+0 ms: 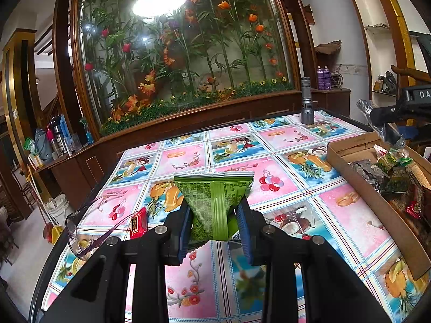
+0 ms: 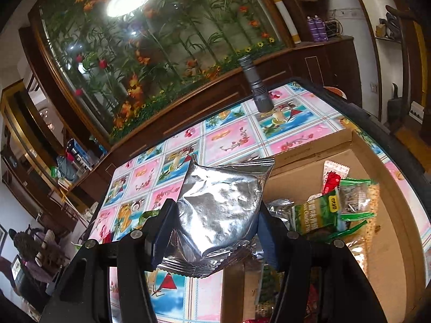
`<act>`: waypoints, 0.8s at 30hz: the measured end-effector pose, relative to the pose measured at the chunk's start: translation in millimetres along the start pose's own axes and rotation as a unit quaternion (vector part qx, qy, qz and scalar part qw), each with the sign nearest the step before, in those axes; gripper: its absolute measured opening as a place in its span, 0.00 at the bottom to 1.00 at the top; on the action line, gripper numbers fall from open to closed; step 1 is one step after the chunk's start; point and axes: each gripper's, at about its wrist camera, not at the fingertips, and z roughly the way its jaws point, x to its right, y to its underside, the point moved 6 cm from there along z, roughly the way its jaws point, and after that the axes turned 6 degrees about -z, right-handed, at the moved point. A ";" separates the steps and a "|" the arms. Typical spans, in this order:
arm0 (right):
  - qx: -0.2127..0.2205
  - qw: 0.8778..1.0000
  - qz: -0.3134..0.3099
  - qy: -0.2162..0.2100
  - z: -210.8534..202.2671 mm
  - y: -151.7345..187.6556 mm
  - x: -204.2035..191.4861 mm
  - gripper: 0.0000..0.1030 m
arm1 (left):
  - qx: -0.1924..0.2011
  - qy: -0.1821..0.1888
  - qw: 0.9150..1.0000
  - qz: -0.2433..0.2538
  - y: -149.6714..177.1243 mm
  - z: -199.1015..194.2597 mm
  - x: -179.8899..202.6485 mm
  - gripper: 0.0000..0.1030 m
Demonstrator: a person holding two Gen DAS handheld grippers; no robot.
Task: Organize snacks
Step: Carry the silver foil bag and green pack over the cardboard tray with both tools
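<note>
My left gripper (image 1: 214,212) is shut on a green snack packet (image 1: 212,199), held just above the patterned tablecloth (image 1: 282,140). In the right wrist view my right gripper (image 2: 212,220) is shut on a silver foil snack packet (image 2: 221,207), held tilted over the near left edge of a cardboard box (image 2: 304,158). The box holds several snack packets, among them green ones (image 2: 315,215) and a red-and-white one (image 2: 332,177). From the left wrist view the box (image 1: 377,202) lies at the right, with the right gripper and its foil packet (image 1: 377,118) above it. A small red packet (image 1: 138,223) lies on the cloth left of the left gripper.
A grey flashlight (image 1: 307,102) stands upright near the table's far edge. A pair of glasses (image 1: 89,228) lies at the near left of the table. Behind the table a wooden cabinet carries a glass case of artificial flowers (image 1: 183,45). The table's dark rim (image 2: 377,123) runs close past the box.
</note>
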 end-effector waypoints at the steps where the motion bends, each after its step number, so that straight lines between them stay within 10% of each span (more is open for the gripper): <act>1: 0.002 1.000 0.000 0.001 -2.0 -1.0 1.3 0.60 | 0.000 0.000 1.000 0.000 -0.1 0.2 0.2 0.29; 17: 0.045 0.995 0.076 0.043 -42.7 -17.0 82.8 0.60 | 0.014 0.025 1.000 0.007 -4.7 -13.9 18.7 0.29; 24: 0.037 0.992 0.105 0.058 -49.7 -16.0 115.5 0.60 | -0.010 0.132 0.991 -0.025 -15.0 -36.6 78.7 0.29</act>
